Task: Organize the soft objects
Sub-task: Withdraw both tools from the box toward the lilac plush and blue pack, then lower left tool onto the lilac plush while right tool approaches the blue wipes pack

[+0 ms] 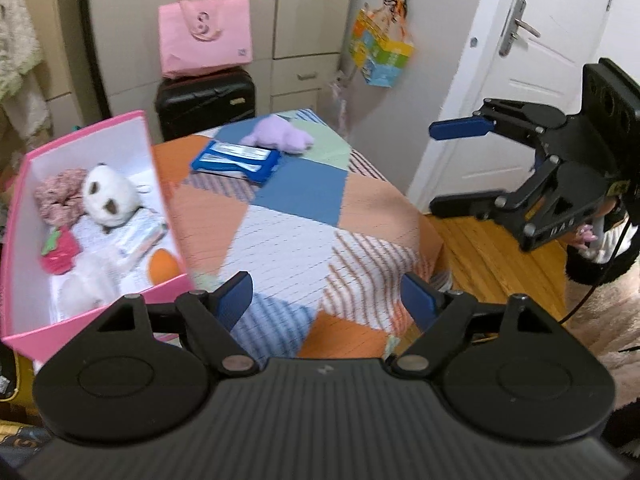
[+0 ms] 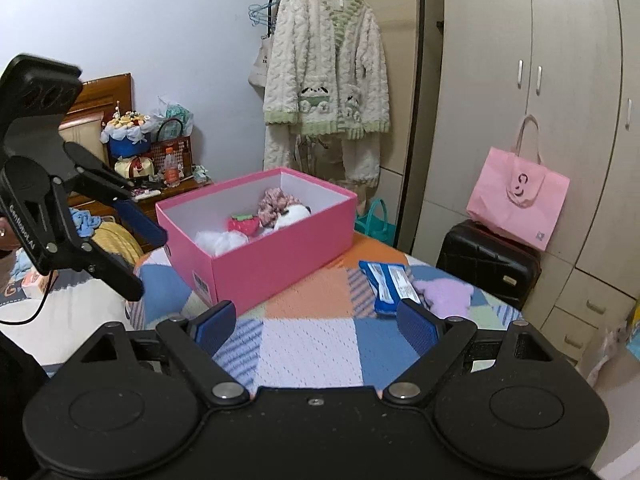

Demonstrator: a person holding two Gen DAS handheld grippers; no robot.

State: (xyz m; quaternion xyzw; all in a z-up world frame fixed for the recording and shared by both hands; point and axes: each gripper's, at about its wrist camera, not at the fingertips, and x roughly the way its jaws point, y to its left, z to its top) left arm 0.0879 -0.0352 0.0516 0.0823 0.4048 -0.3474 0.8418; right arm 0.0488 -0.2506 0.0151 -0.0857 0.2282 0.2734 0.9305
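Note:
A pink box (image 1: 92,328) stands open at the left of the patchwork-covered table (image 1: 312,232). In it lie a white plush (image 1: 110,196), a pink scrunchie (image 1: 60,196), a strawberry plush (image 1: 60,252), an orange piece (image 1: 162,266) and a white fluffy thing (image 1: 86,284). A purple plush (image 1: 280,134) rests at the table's far end, touching a blue packet (image 1: 236,160). My left gripper (image 1: 324,292) hovers open over the near cloth, beside the box, with nothing between its fingers. My right gripper (image 1: 436,168) is open and empty, off the table's right edge. The right wrist view shows the box (image 2: 280,264), packet (image 2: 390,284) and purple plush (image 2: 444,292).
A black suitcase (image 1: 204,100) with a pink tote bag (image 1: 204,36) on it stands behind the table, against wardrobes. A white door (image 1: 520,60) and wood floor (image 1: 480,256) lie to the right. A fleece robe (image 2: 328,72) hangs on a rack behind the box.

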